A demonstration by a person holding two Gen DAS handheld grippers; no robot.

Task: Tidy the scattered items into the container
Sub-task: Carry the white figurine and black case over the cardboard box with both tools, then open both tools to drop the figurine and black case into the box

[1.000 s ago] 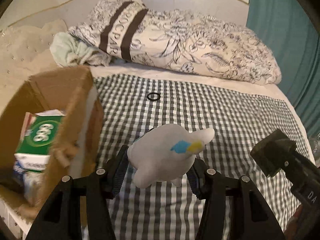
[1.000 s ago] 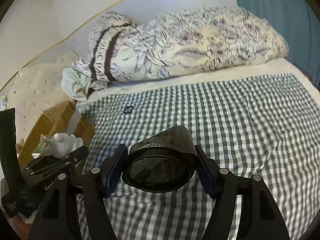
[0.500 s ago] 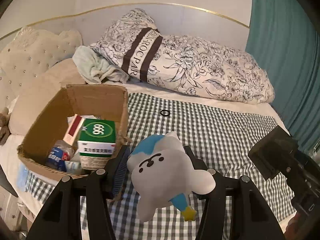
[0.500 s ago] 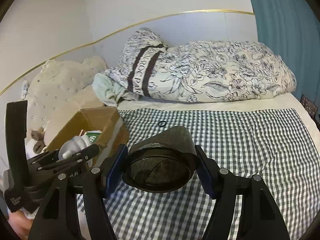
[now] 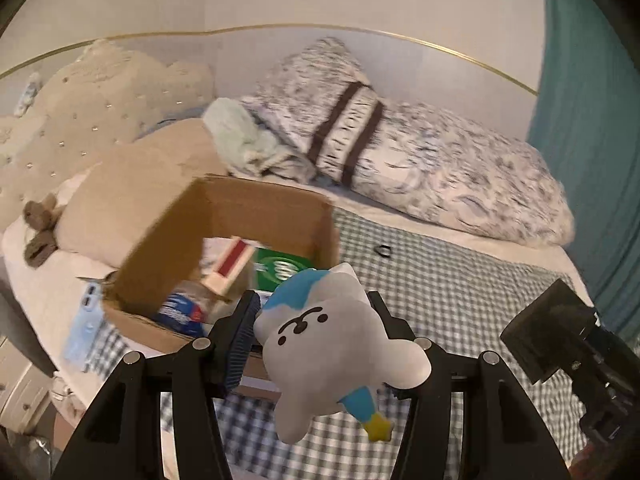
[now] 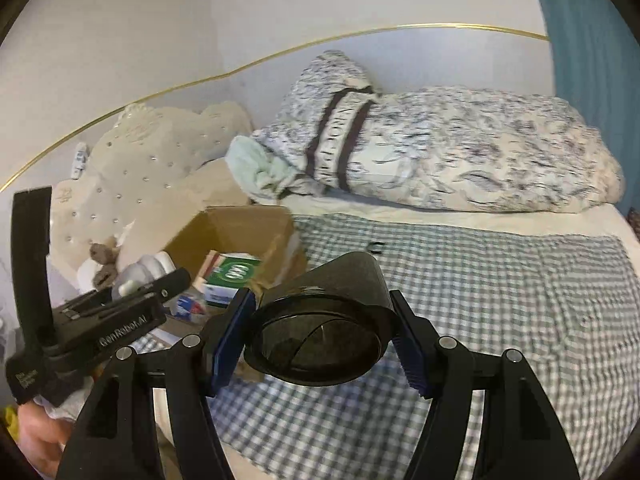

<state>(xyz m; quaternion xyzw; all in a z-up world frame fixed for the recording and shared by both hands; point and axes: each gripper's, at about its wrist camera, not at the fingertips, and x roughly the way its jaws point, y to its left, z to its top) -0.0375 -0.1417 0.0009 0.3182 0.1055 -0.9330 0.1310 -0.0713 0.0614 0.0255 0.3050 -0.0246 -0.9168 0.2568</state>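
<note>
Gripping a grey-and-blue plush toy (image 5: 336, 344), the left claw (image 5: 316, 344) hangs beside the open cardboard box (image 5: 224, 216) on the checked bed (image 5: 460, 292), while the right claw (image 6: 320, 340) clamps a dark cup (image 6: 332, 308); farther off lies a small black ring (image 5: 383, 251).

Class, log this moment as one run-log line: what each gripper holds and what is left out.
left gripper: shut on plush toy | right gripper: shut on dark cup | cardboard box: part filled | black ring: on bed

Two black hand-held grippers

The left gripper (image 5: 316, 344) and the right gripper (image 6: 322, 340) have matte black forked arms with silver screws and ribbed blue pads (image 6: 226, 344); the left one's body carries white "GenRobot.AI" lettering.
</note>
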